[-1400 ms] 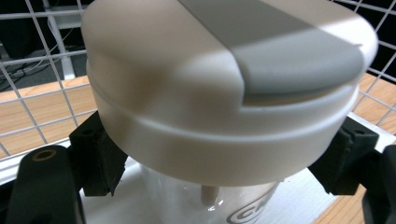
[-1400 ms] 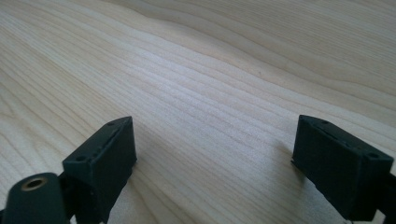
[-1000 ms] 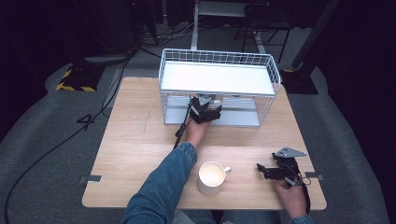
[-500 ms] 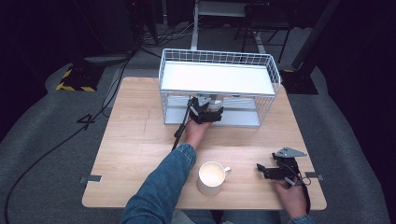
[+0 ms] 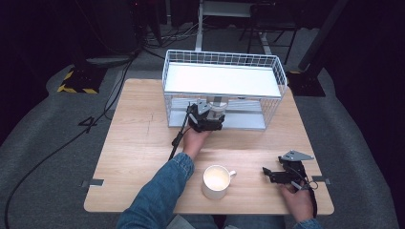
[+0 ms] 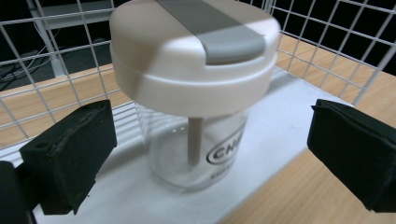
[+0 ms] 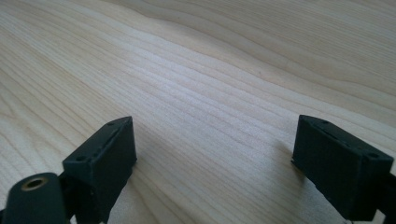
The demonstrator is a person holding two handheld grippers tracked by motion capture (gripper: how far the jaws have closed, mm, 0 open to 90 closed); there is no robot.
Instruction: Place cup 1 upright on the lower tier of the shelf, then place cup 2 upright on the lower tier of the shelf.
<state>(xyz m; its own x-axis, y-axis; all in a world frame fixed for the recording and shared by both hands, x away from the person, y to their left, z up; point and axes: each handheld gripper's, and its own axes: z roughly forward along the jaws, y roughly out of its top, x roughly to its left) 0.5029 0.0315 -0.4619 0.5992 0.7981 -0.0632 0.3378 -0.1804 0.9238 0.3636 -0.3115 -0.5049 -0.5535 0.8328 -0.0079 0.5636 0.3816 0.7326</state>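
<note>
On wire rack's lower shelf [image 6: 289, 116] – clear jar [image 6: 196, 154], cream lid, grey strap; left gripper [image 6: 205, 163] jaws just opened, released, astride it.

A clear jar [image 6: 196, 149] with a cream lid [image 6: 187, 56] stands upright on the white shelf [image 6: 280, 126] inside the wire basket [image 6: 327, 28]. The left gripper [image 6: 210, 158] has just been opening; its two black jaws stand wide apart on either side of the jar, not touching it. The wooden bench [image 6: 289, 196] shows below the shelf.
</note>
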